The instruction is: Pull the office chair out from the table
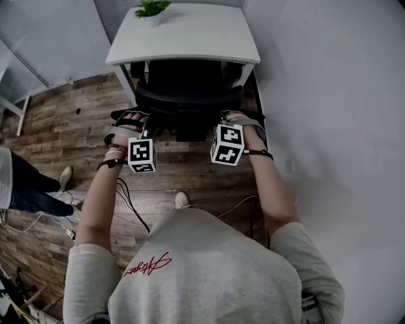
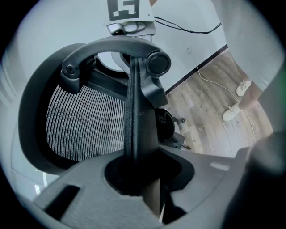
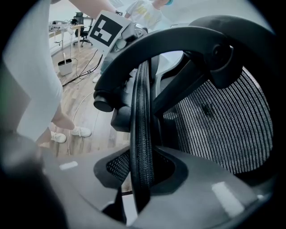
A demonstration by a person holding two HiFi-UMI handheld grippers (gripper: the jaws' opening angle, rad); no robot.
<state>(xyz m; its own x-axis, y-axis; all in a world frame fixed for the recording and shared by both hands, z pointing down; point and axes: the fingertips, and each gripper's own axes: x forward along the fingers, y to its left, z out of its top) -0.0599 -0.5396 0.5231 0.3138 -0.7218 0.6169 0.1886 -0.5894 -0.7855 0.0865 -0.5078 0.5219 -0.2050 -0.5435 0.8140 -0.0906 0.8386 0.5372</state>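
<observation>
The office chair (image 1: 186,95) is tucked under the white table (image 1: 190,38). Its seat and arms lie beyond both grippers and its mesh backrest (image 2: 85,120) is closest to them. The left gripper (image 1: 131,121) pinches the backrest's rim (image 2: 136,120), which runs straight out from between its jaws (image 2: 138,179) with the mesh spreading off to one side. The right gripper (image 1: 237,121) is clamped on the opposite edge of the rim (image 3: 142,134) in the same way, the dark frame seated in the notch between its jaws (image 3: 140,179). Neither gripper stands spread or empty.

With both holds set, the step in hand looks like the pull itself. It probably goes best as one even draw back toward the person, both grippers moving together so the chair rolls straight and does not swivel. The rim is thin and curved, so it could slide through the pads. A firm squeeze and a slow start should guard against that.

The table's legs (image 1: 126,85) stand just outside the chair's arms, ahead of each gripper. A skewed pull may knock them and shake the potted plant (image 1: 152,9) on the far edge. The wall (image 1: 329,95) runs close beside the right gripper and leaves little room on that side. Behind the grippers, cables (image 1: 130,202) trail over the wood floor (image 1: 69,126) by the person's shoe (image 1: 182,200). The castors could catch on them, so a short pull seems wiser than a long one.
</observation>
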